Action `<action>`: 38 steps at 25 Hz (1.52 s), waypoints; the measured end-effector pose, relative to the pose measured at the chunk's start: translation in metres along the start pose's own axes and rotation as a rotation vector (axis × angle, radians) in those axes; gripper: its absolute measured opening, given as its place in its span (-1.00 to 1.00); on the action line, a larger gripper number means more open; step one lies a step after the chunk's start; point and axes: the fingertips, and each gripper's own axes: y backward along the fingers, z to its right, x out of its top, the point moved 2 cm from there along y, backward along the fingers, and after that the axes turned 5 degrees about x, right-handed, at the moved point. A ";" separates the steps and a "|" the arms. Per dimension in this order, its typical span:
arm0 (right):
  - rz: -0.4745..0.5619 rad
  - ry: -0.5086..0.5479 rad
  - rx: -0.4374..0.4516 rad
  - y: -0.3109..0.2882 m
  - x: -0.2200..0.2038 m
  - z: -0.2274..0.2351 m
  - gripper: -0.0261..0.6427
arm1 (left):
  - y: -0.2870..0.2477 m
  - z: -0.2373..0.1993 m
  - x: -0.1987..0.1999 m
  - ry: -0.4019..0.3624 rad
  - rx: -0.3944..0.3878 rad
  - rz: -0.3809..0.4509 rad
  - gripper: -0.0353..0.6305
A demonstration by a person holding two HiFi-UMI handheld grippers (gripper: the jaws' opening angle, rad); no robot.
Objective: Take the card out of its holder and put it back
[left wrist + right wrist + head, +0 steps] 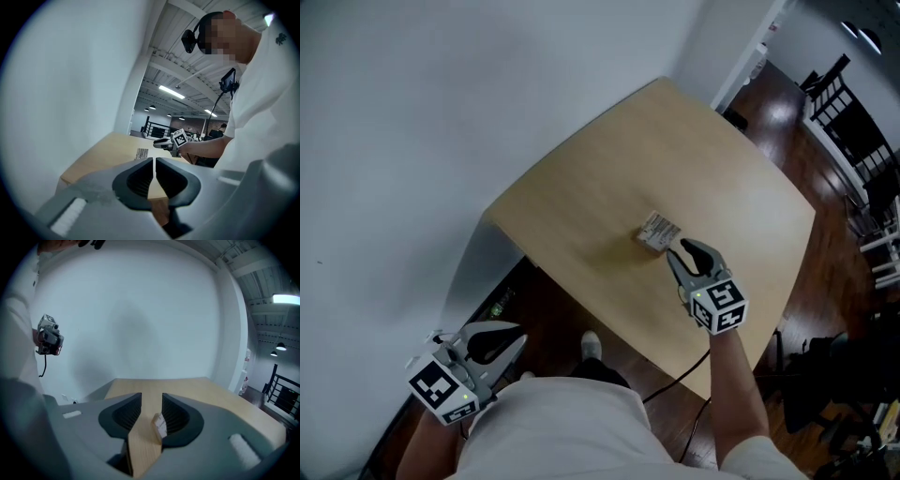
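Note:
A small wooden card holder (pixel 659 232) with a white printed card stands near the middle of the light wooden table (pixel 581 206). My right gripper (pixel 682 251) sits just behind it, jaws apart. In the right gripper view the holder (pixel 159 424) lies in the gap of the right gripper (pixel 151 401), close against the right-hand jaw, with free room on its left side. My left gripper (pixel 494 347) hangs off the table at the lower left; in its own view the left gripper (pixel 154 164) is shut and holds nothing. That view also shows the holder (pixel 142 153) far off.
A white wall (pixel 441 112) runs along the table's left side. Dark wooden floor (pixel 787 122) lies on the right, with black chairs (pixel 853 122) at the top right. A black cable (pixel 675 380) runs down from the right gripper. The table's near edge is just in front of the person's body.

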 end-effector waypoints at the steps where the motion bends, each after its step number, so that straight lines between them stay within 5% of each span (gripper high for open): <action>1: -0.003 -0.002 -0.014 0.009 0.002 -0.018 -0.53 | 0.011 0.000 -0.002 -0.010 -0.011 0.004 -0.82; 12: -0.014 -0.087 -0.173 0.130 -0.007 -0.255 -0.51 | 0.117 0.017 -0.043 -0.062 -0.227 0.031 -0.82; 18: -0.022 -0.180 -0.300 0.202 -0.016 -0.343 -0.48 | 0.147 0.033 -0.060 -0.066 -0.311 0.013 -0.82; 27: 0.023 -0.256 -0.394 0.248 -0.020 -0.391 -0.47 | 0.134 0.058 -0.061 -0.110 -0.386 0.019 -0.82; 38: 0.025 -0.198 -0.331 0.223 0.003 -0.384 -0.49 | 0.137 0.055 -0.053 -0.102 -0.352 0.042 -0.82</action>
